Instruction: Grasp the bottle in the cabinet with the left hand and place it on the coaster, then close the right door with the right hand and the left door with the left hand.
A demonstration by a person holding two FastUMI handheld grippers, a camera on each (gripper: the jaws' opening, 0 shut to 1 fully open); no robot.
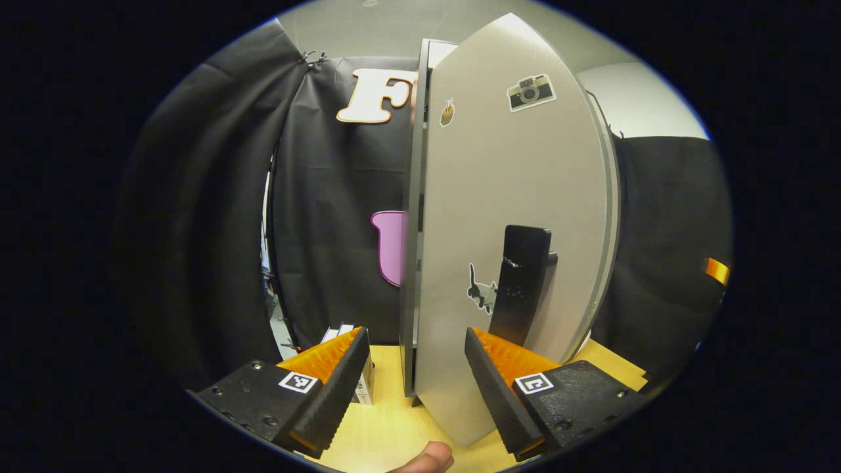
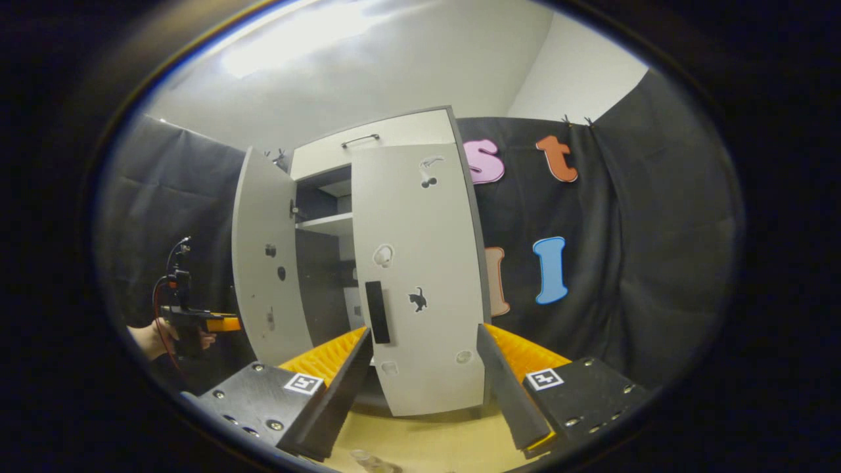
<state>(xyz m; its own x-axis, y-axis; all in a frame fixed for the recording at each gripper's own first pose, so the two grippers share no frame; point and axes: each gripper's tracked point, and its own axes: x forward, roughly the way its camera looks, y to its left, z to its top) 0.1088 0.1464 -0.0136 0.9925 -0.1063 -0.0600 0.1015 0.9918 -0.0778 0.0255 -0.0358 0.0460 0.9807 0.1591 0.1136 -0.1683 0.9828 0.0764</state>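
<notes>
Across the middle of the left gripper view, the left door [image 1: 519, 217] stands ajar, its black handle [image 1: 522, 289] just above your left claw [image 1: 414, 368], which is spread wide and holds nothing. Low in the right gripper view, your right claw [image 2: 424, 368] is also wide and empty, its fingers framing the bottom of the right door [image 2: 420, 282], which sits shut against the cabinet [image 2: 368, 141]. At left centre there, your left claw [image 2: 220, 323] hovers beside the open left door [image 2: 266, 276]. At the bottom edge, something clear rests on the bench [image 2: 427, 440]; you cannot tell whether it is the bottle.
</notes>
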